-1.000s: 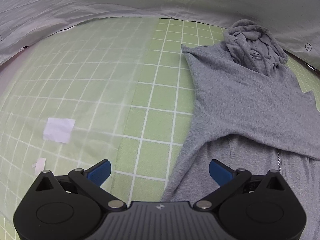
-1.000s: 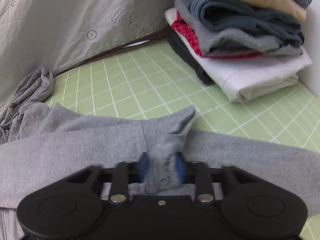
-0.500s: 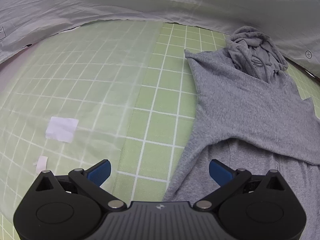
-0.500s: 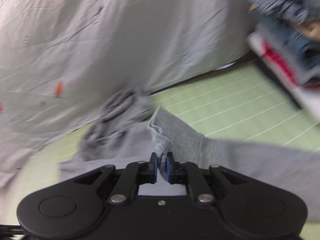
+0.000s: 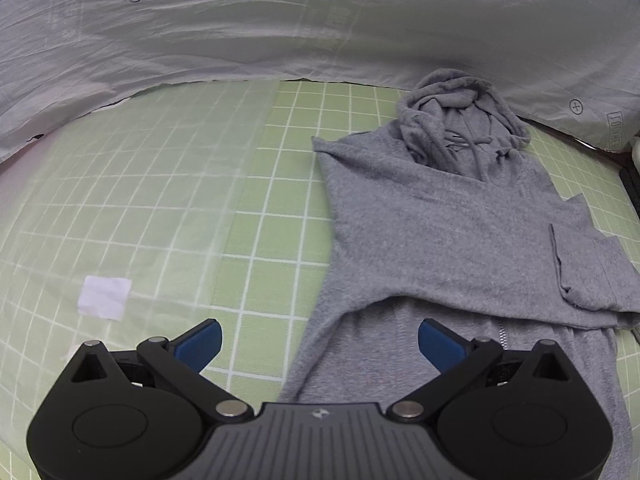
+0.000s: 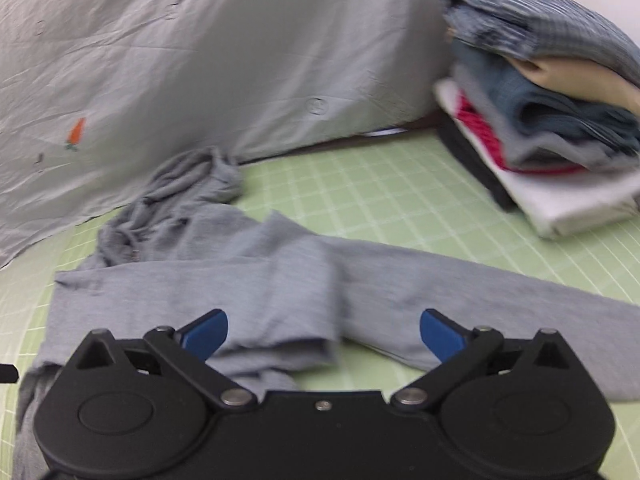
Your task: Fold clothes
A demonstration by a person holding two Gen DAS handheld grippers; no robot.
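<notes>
Grey hoodie [image 5: 440,240] lies flat on the green grid mat [image 5: 168,200], hood bunched toward the back sheet [image 5: 280,40], one sleeve folded across the chest. Right gripper [image 6: 323,330] has just been opening, jaws wide, nothing between them; view blurry, cuff seems released. Left gripper [image 5: 319,340] wide open, empty, over the hoodie's edge. Folded stack [image 6: 540,120] at right

To my left the green mat [image 5: 168,200] lay open, with only a white paper scrap [image 5: 105,297] on it, so a hand-held gripper could pass freely there. The hoodie [image 5: 440,232] covered the middle, its bunched hood [image 5: 460,120] rising near the back. A draped sheet [image 5: 280,32] walled off the far edge. On my right a tall clothes stack [image 6: 552,120] blocked that side; bare mat ran between it and the sleeve [image 6: 500,292].
</notes>
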